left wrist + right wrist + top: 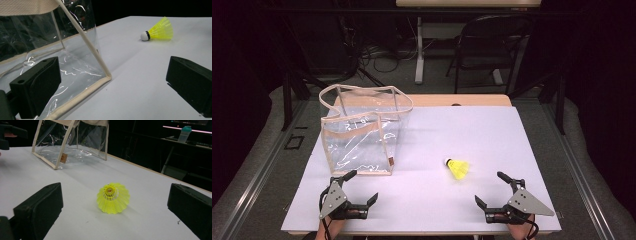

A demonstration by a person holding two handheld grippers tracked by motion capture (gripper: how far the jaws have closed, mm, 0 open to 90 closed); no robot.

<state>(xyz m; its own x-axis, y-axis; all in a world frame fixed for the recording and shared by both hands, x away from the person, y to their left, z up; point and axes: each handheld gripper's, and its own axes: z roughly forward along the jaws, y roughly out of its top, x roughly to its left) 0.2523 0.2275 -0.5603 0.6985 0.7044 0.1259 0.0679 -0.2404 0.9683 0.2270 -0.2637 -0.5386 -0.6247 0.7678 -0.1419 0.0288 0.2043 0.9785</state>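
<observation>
On the white surface (pixel 492 135), a yellow shuttlecock (pixel 457 168) is laid on its side ahead of the right gripper (pixel 493 189), whose jaws are spread wide, apparently for a grasp. Jaws are likewise parted on the left gripper (pixel 362 186), placed just beside the clear tote bag (pixel 362 131), apparently the destination.

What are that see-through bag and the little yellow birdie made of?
The bag looks like clear glossy plastic film, since it creases and glints, edged with beige woven-looking trim. The shuttlecock seems to be moulded yellow plastic: its skirt is an open lattice. Its white matte tip may be foam or cork.
</observation>
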